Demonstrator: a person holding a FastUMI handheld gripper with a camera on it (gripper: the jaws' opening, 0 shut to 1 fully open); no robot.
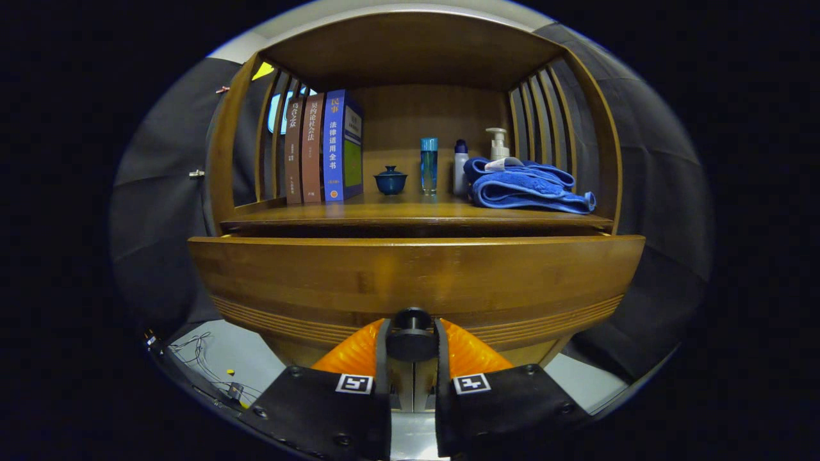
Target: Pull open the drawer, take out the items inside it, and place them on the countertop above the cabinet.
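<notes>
The gripper (412, 342) is sitting low in front of the cabinet (224, 160), its two fingers (382, 349) closed in on the dark round knob (412, 336) of the drawer (416, 278), one pressing on each side of it. The jaws are standing nearly together, with just the knob between them. The drawer front is standing a little proud of the cabinet, a thin dark gap showing along its top edge under the countertop (410, 214); what is lying inside it is hidden.

On the countertop, in the open niche beyond the fingers, three books (323, 147) are standing upright against the slatted side. Next to them a small dark blue lidded cup (390, 180) is sitting, then a tall clear blue glass (428, 165), then a white bottle with a blue cap (460, 168). A folded blue towel (525, 186) is lying at the far end of the row, partly covering a white pump bottle (498, 144) standing behind it.

Below the cabinet, a pale floor (224, 358) is showing, with thin wires (192, 349) trailing across it
</notes>
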